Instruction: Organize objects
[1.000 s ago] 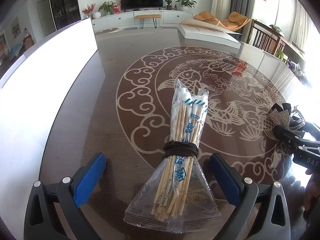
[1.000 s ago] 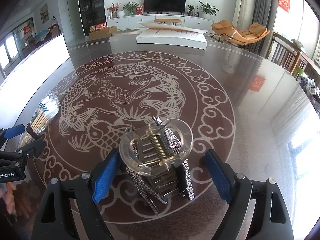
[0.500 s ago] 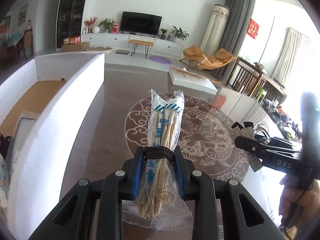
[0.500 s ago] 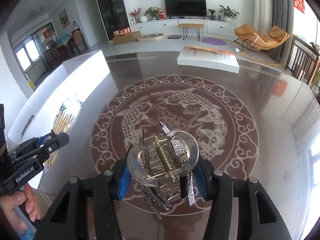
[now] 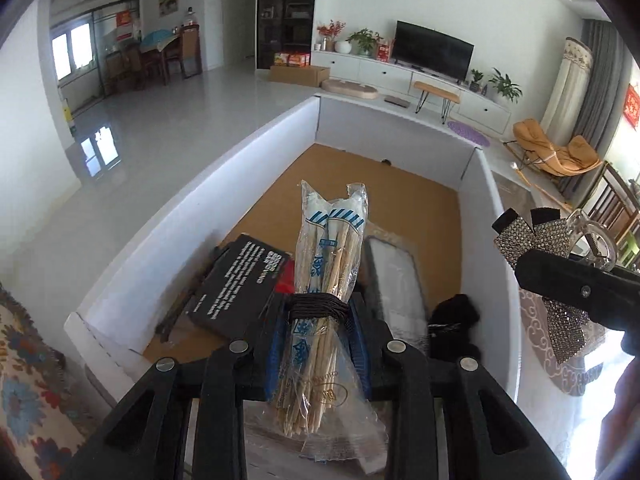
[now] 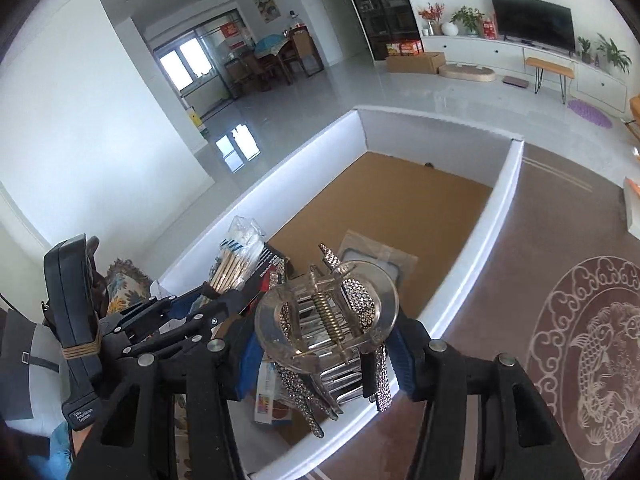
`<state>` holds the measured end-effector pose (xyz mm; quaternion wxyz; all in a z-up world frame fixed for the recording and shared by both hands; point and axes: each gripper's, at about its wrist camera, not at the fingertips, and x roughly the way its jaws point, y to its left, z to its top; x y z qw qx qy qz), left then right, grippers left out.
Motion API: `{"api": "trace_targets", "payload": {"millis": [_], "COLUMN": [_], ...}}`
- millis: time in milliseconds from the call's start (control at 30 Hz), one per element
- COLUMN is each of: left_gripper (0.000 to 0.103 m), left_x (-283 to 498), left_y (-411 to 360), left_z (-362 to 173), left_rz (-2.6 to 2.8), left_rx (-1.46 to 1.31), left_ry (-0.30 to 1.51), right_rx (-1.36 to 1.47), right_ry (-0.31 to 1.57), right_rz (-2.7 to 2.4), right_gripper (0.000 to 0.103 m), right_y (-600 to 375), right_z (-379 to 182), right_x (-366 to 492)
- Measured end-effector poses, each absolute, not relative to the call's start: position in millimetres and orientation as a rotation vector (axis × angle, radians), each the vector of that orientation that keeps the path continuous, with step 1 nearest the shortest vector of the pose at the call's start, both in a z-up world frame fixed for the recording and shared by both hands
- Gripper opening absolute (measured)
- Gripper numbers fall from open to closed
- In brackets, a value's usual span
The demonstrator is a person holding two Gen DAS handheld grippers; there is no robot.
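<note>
1. Left gripper (image 5: 318,346): its blue pads are clamped on a bagged bundle of chopsticks (image 5: 326,280) at the dark cord wrap; the jaws are opening slightly, yet the bundle sits between them and the pads press on it

2. Bundle attitude: its long axis runs straight out along the fingers, sealed tip pointing forward over the box interior, loose bag end trailing back towards the camera

3. White box (image 5: 192,216): open-topped, brown cardboard floor, lying directly below and ahead of the left gripper. It already holds a black booklet (image 5: 240,284) at left, a flat clear-wrapped item (image 5: 394,276) at centre, and a small dark object (image 5: 454,314) at right

4. Right gripper (image 6: 324,354): pads clamped on a rhinestone hair clip (image 6: 326,312), spring facing the camera; the jaws are opening slightly with the clip between them and pressed. It hangs above the box's near-right wall

5. Governing relation: both loads lie over or at the box; the bare brown floor lies forward of both grippers, beyond the stored items. The left hand is judged further inside the walls, so nearer a release point

6. Judgement: the bundle's axis lies along the box's length, so lowering forward should clear the walls; the clip needs carrying slightly further left first

7. Risk: dropping the bundle onto the booklet, where it may roll
</note>
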<state>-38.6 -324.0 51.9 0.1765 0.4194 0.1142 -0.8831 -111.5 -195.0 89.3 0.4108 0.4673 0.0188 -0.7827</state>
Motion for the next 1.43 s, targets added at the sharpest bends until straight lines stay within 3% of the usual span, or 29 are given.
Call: {"api": "trace_targets", "payload": {"millis": [33,67,100,167,233,400,667,767,1433], "left_gripper": [0.035,0.045,0.064,0.089,0.098,0.099,0.099,0.099,0.099], "left_x": [-37,-36,-35,-29,-24,-17,-11,-7,-2], "left_y": [-330,-334,-337,-336,-330,-317,-308,-304,-305], "left_z": [46,41,39,40,46,64,67,70,69], "left_rz": [-2.472,-2.457,-2.45,-2.455,-2.425,-2.284,-2.337,-2.344,-2.331], "left_rx": [1.206,1.218,1.22,1.181,1.125,1.059,1.249,1.221,1.124], "left_ry": [0.321,0.323,0.325,0.298,0.203,0.064,0.29,0.298,0.236], "right_rx": [1.225,1.267,1.295,1.31,1.296,1.23,1.197,1.214,1.186], "right_ry": [0.05,0.043,0.025,-0.01,-0.017,0.071,0.338,0.416,0.458], "right_rz": [-1.931,-1.896,-1.877,-1.878,-1.906,-2.013,-2.12,-2.135,-2.122], "right_gripper": [0.061,0.069,0.074,0.074,0.079,0.09,0.095,0.095,0.095], "right_y": [-206,-214,-217,-214,-203,-177,-170,-171,-187], "right_z": [77,67,61,57,63,96,115,107,95], "right_x": [-112,-112,-111,-111,-114,-126,-115,-112,-110]}}
